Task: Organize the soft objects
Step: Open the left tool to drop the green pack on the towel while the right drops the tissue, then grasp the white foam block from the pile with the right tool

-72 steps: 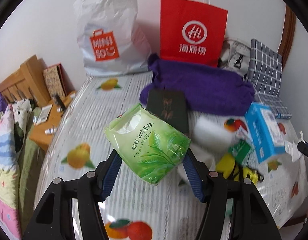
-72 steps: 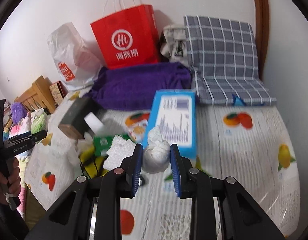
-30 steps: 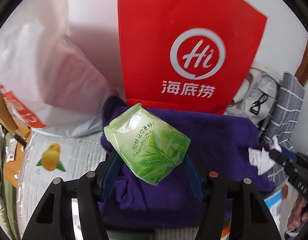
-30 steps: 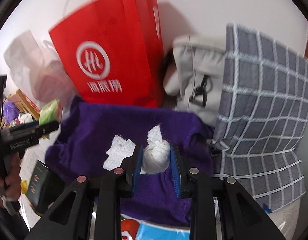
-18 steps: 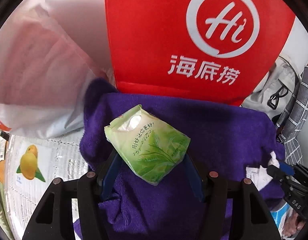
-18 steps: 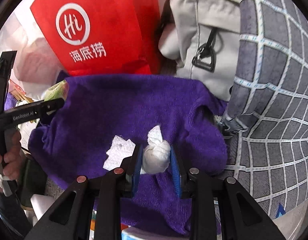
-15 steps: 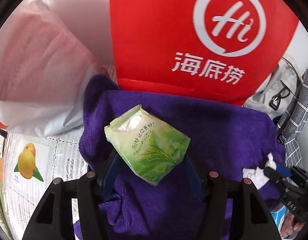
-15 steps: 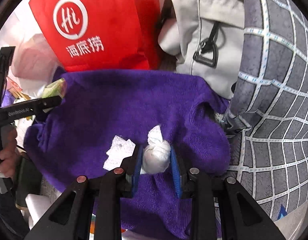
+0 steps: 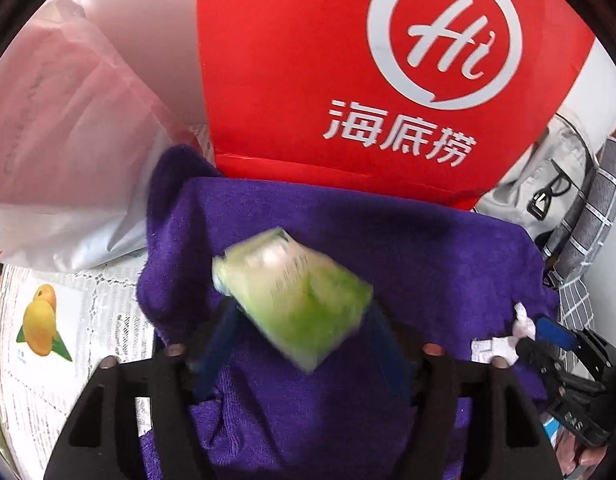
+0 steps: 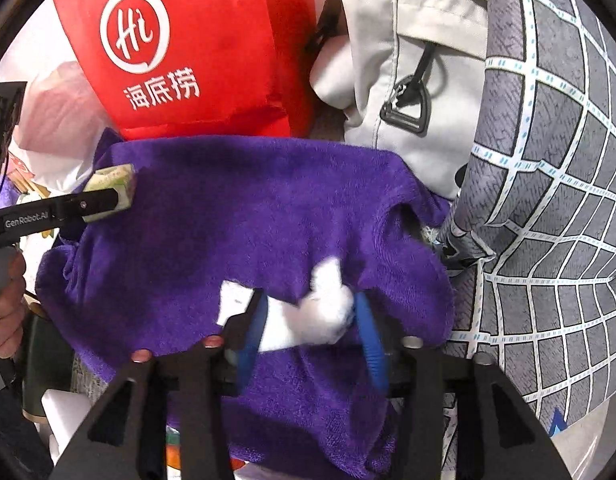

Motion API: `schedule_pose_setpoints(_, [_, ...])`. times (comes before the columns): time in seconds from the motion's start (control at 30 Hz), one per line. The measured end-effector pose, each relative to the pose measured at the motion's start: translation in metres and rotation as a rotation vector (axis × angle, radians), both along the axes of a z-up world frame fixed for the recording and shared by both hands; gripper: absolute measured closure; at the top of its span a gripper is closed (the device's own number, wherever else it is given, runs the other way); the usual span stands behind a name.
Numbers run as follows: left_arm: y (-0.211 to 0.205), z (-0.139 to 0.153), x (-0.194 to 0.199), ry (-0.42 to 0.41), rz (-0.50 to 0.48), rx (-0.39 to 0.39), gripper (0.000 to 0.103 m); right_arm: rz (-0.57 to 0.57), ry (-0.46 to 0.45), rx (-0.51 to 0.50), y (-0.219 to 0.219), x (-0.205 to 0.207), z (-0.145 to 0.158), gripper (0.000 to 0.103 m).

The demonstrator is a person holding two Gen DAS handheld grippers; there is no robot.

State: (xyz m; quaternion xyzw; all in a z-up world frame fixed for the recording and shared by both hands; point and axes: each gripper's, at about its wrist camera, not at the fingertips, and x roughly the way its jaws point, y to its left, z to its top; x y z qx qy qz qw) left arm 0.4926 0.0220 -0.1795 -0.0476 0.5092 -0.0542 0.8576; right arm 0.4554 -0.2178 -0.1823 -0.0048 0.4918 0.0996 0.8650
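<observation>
Green tissue pack (image 9: 293, 298), motion-blurred, sits between your left gripper's (image 9: 299, 344) spread blue pads, over the purple towel (image 9: 388, 248) near its left edge, below the red paper bag (image 9: 348, 72); whether the pads touch it cannot be told. Right view: your right gripper (image 10: 310, 332) has its pads parted around the blurred white tissue wad (image 10: 324, 312), over the towel's right side, beside the checked pillow (image 10: 548, 160).
</observation>
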Motion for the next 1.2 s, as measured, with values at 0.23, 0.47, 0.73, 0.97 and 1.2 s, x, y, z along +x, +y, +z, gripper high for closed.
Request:
schedule_pose_setpoints(0.23, [-0.003, 0.019, -0.003, -0.033, 0.016, -0.013, 0.026, -0.034, -0.094, -0.016, -0.005, -0.017, 0.03, 0.03])
schedule_pose_setpoints(0.47, [0.002, 0.055, -0.028, -0.142, -0.013, -0.059, 0.026, -0.086, -0.104, 0.073, -0.017, -0.06, 0.043, 0.03])
schedule_pose_setpoints(0.73, [-0.006, 0.095, -0.054, -0.205, -0.07, -0.064, 0.026, -0.081, -0.016, 0.088, -0.002, -0.118, 0.035, 0.03])
schedule_pose_setpoints(0.97, [0.0, 0.109, -0.09, -0.21, -0.067, -0.11, 0.026, 0.019, -0.03, 0.097, 0.027, -0.169, 0.041, 0.03])
schedule_pose_setpoints(1.2, [0.015, 0.113, -0.144, -0.227, -0.072, -0.049, 0.026, 0.129, -0.051, 0.097, 0.072, -0.193, 0.034, 0.03])
